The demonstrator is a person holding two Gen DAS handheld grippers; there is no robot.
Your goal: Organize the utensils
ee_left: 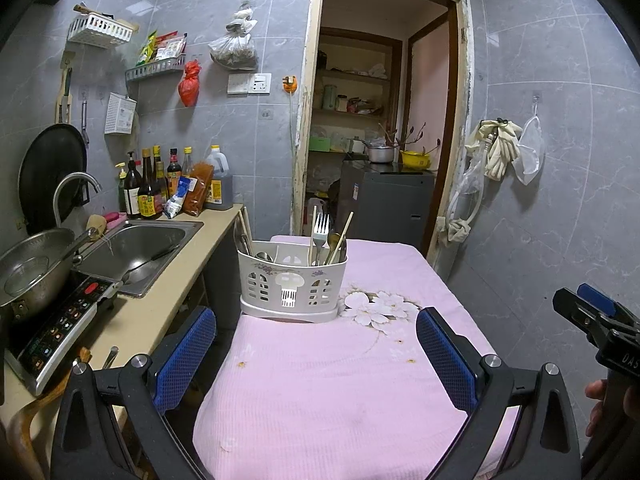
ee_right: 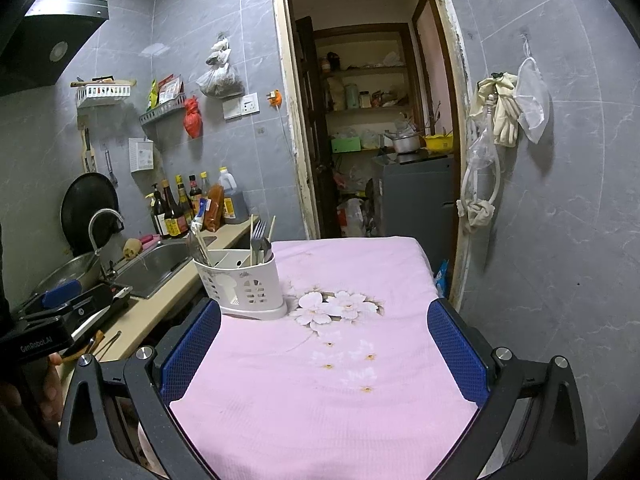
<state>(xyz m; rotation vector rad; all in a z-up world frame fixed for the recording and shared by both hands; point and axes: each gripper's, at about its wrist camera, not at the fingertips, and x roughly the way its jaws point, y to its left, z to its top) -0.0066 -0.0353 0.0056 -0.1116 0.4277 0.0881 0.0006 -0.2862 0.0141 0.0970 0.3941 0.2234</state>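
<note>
- The utensils point(ee_left: 326, 240) stand in the white caddy point(ee_left: 292, 284) near the table's point(ee_left: 320, 380) far left corner; sorting looks done.
- Left gripper point(ee_left: 316, 356) and right gripper point(ee_right: 324, 352) hover with jaws spread, empty.

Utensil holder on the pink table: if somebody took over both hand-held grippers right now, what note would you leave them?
Left hand-held gripper: open, empty, above the pink tablecloth.
Right hand-held gripper: open, empty, also above the cloth.
The white utensil holder stands upright at the table's far left, beside the sink. A fork, spoons and chopsticks stand in its compartments.
Done: no utensils lie loose on the cloth.
Left: whether the compartments are sorted by type is unclear; check before regrouping.
</note>
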